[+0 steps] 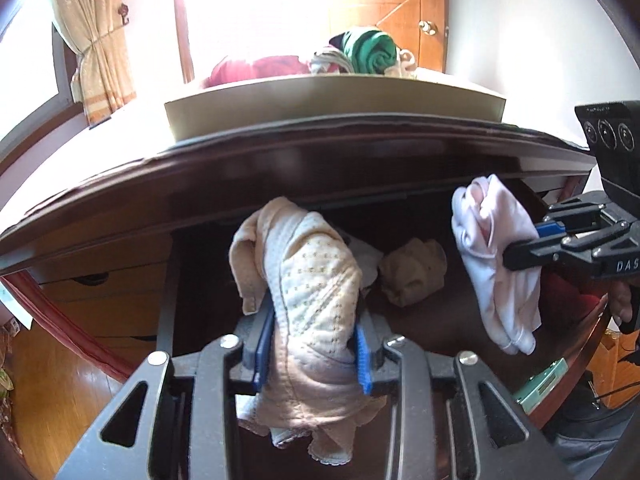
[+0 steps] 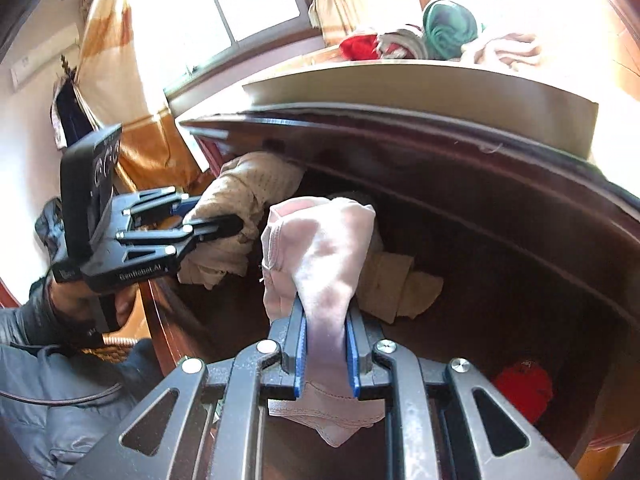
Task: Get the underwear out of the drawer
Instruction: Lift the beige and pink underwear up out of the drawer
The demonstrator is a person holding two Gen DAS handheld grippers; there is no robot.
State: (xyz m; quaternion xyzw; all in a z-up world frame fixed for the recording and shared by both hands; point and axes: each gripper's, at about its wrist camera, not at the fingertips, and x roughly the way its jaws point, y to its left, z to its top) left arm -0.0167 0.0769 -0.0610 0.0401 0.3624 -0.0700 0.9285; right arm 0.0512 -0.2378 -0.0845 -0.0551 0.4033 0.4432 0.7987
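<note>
While both grippers tilt downward over the open drawer (image 2: 520,248), each carries underwear.
Left gripper (image 1: 310,344) clamps cream patterned underwear (image 1: 316,280); right gripper (image 2: 326,354) clamps pale pink underwear (image 2: 320,248).

A home bedroom; tied-back curtains (image 1: 98,52) at a sunny window (image 2: 216,0), wooden dresser (image 1: 320,160), clothes heaped in a tray (image 1: 336,114).

Black left gripper (image 2: 224,226) with blue pads (image 1: 362,362), grey sleeve (image 2: 60,392).

Tray (image 1: 336,110) of rolled clothes (image 1: 372,54) sits on dresser top above open drawer (image 2: 520,272)
</note>
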